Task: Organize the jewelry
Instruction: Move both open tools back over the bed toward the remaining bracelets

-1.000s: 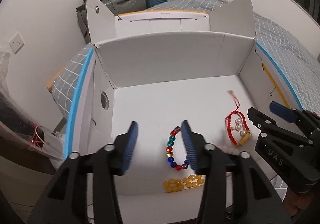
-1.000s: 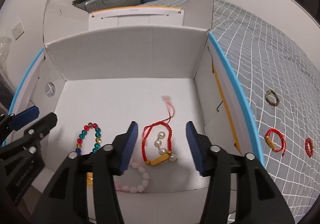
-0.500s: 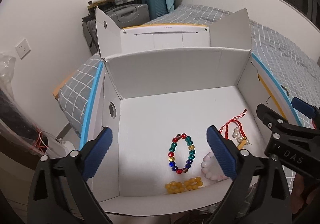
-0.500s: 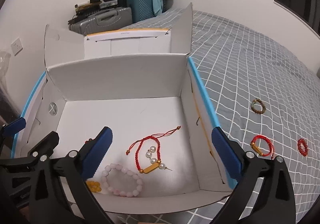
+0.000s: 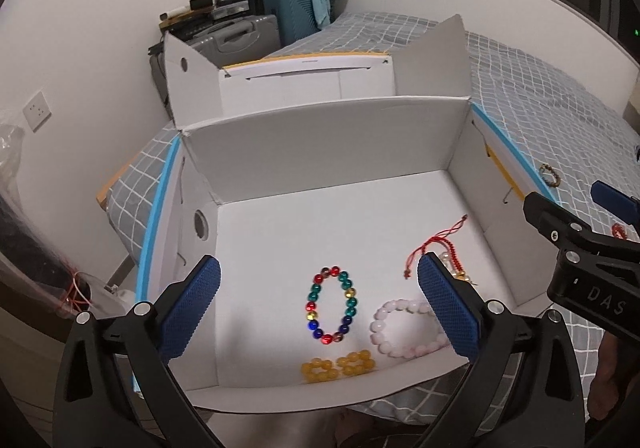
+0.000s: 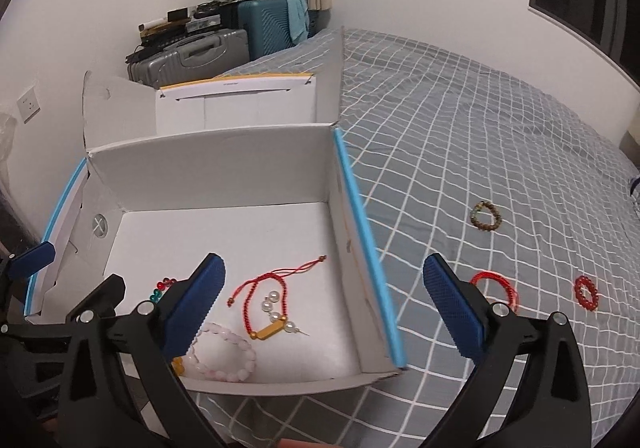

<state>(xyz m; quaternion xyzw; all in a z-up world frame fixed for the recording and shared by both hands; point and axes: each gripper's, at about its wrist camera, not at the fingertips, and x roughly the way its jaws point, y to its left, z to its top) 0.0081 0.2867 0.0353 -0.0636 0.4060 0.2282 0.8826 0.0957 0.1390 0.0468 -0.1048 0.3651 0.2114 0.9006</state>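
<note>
Both grippers wide open, nothing between the pads: left gripper over the white box, multicolour bead bracelet between its fingers, pink one by its right pad. Right gripper straddles the box's blue-edged wall; red cord bracelet inside, three more on the bedspread beyond its right finger.

You see a white cardboard box with sky-blue edge strips, on a grey bedspread with a white grid. Your grippers' pads are dark blue, their arms black. Inside lies a round-bead bracelet of red, green, blue and yellow.
</note>
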